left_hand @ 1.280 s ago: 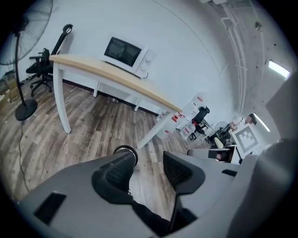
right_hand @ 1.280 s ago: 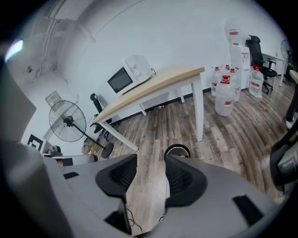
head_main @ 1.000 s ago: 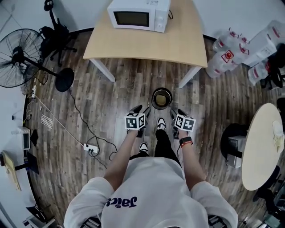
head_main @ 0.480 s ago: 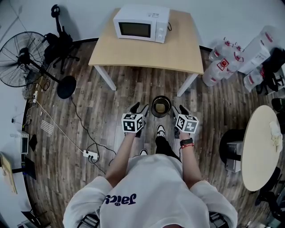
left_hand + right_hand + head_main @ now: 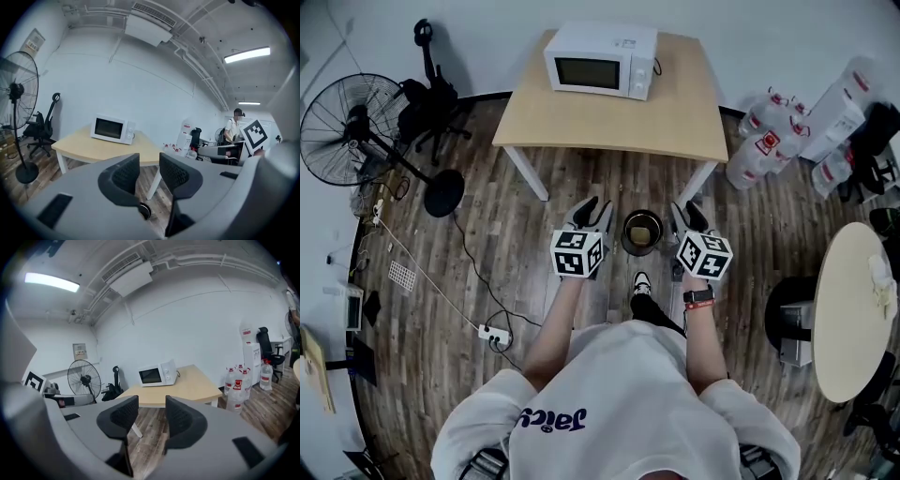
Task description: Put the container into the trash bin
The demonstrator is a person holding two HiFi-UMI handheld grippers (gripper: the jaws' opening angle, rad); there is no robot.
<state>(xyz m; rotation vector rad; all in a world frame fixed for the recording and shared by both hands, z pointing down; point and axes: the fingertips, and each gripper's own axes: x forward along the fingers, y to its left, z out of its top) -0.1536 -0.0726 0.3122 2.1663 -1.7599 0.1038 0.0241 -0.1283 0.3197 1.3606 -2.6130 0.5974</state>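
The fingers of my left gripper were drawing together, a clear gap between the ribbed pads and nothing in it. Through that gap I saw only the wooden floor and a table leg. My right gripper was the same: its fingers were closing with a gap left, empty, over bare floorboards.

From the head view, the two grippers sat side by side in front of me, the left gripper and the right gripper each with its marker cube on top. The trash bin stood on the floor between them, and neither gripper touched it. The container lay inside the bin, a pale yellowish shape against the dark wall. My shoe was just on the near side of the bin.

Both grippers pointed out towards the light wooden table, not down at the bin. A white microwave stood on the far part of that table. A standing fan was well off to my left, with a power strip on the floor nearer to me. Water bottles were grouped off to my right, past the table's corner, and a round table stood at the right edge. In the left gripper view a person stood far back in the room.
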